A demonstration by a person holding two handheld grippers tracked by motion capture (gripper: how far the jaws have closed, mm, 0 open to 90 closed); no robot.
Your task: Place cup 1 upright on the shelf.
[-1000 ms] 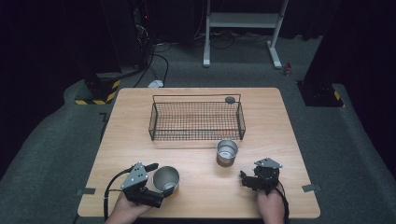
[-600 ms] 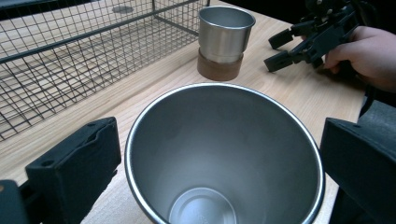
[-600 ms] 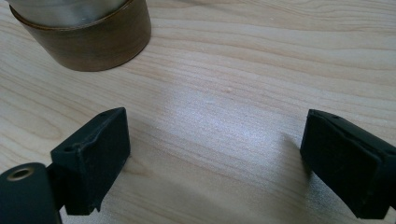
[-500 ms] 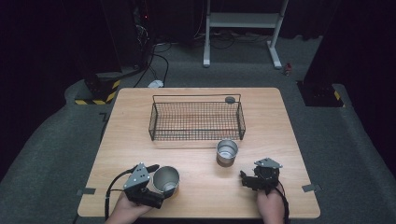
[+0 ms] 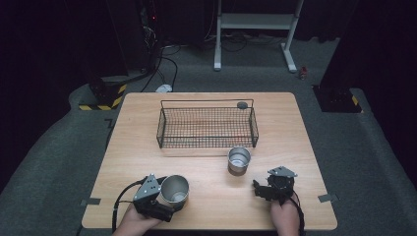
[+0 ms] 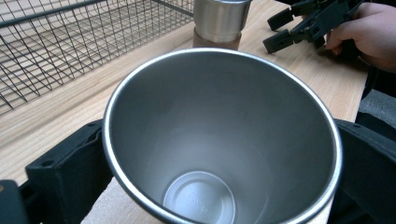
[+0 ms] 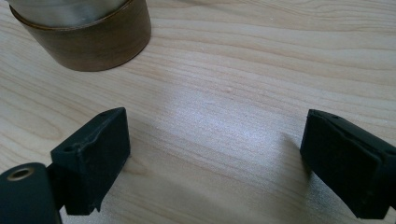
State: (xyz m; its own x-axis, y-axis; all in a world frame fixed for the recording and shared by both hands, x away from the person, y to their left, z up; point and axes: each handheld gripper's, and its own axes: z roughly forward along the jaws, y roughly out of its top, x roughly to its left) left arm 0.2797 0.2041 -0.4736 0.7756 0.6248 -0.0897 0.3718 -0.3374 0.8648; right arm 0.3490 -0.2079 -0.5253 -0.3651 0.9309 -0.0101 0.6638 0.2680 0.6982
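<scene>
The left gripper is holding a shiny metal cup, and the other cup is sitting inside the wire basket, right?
Not quite. The left gripper does hold a metal cup, but the high view shows the other cup standing on the table just outside the wire basket.

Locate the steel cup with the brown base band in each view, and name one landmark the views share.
High view: the banded cup stands centre, just in front of the wire basket.
Left gripper view: top centre, beyond the gripped cup.
Right gripper view: top left, brown band.
Shared landmark: the wooden table.
</scene>
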